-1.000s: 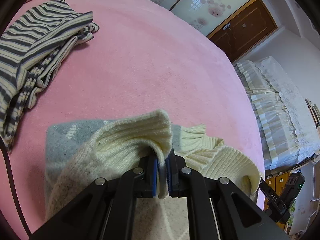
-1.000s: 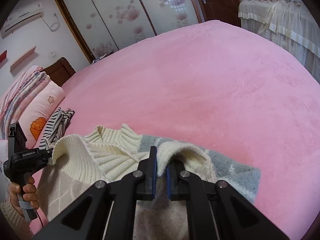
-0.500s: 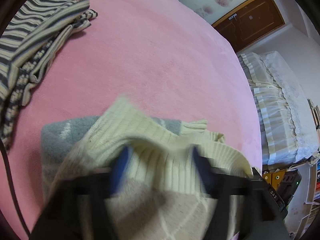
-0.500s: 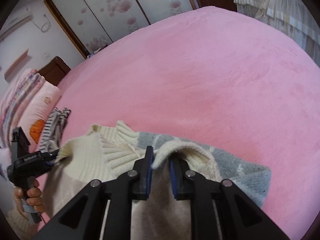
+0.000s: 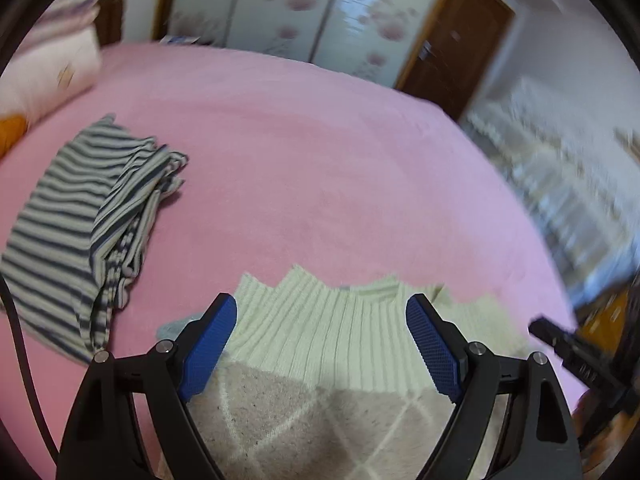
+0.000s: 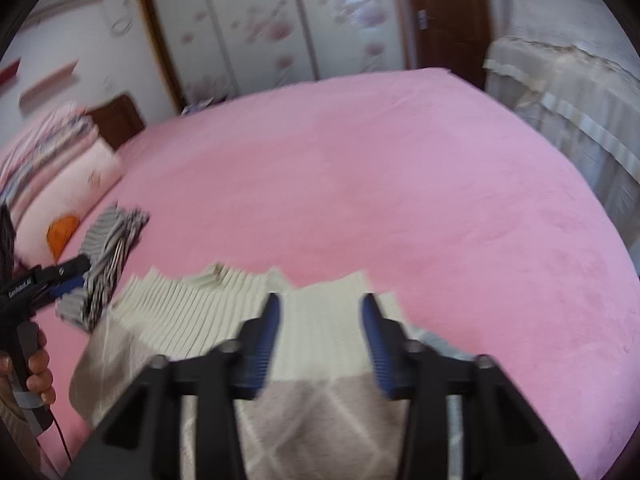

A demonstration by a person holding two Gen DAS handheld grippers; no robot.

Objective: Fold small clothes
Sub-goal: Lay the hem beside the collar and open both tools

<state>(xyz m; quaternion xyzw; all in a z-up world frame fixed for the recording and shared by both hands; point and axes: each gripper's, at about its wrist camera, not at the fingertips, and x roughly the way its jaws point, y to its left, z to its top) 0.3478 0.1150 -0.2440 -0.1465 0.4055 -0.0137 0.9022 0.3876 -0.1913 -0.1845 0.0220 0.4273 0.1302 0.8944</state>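
Both grippers hang over the folded sweater (image 5: 320, 380) on the pink bedspread (image 5: 320, 160). The left gripper (image 5: 320, 344) has its blue pads (image 5: 212, 344) spread wide and still opening, nothing pressed between them; the cream ribbed band of the sweater lies flat in the gap below, with the beige diamond-patterned knit nearer the camera. A sliver of grey knit peeks out just outside the left-hand pad. Over on the right gripper (image 6: 320, 340), the picture is blurred, but the pads stand clearly apart with the ribbed cream fabric lying beneath and between them, not pinched; those jaws are easing closer together. Off to the left of the left gripper's jaws, well apart from the sweater, sits a crumpled striped garment (image 5: 80, 220), dark and pale bands in a loose heap. Farther back on that side, a pink pillow (image 6: 68, 188) with an orange patch. Ahead of both grippers the bedspread runs bare up to sliding wardrobe doors (image 6: 260, 28) with a floral print and a brown door (image 6: 444, 12). A hand (image 6: 38, 372) grips the left gripper's handle at the frame's edge.
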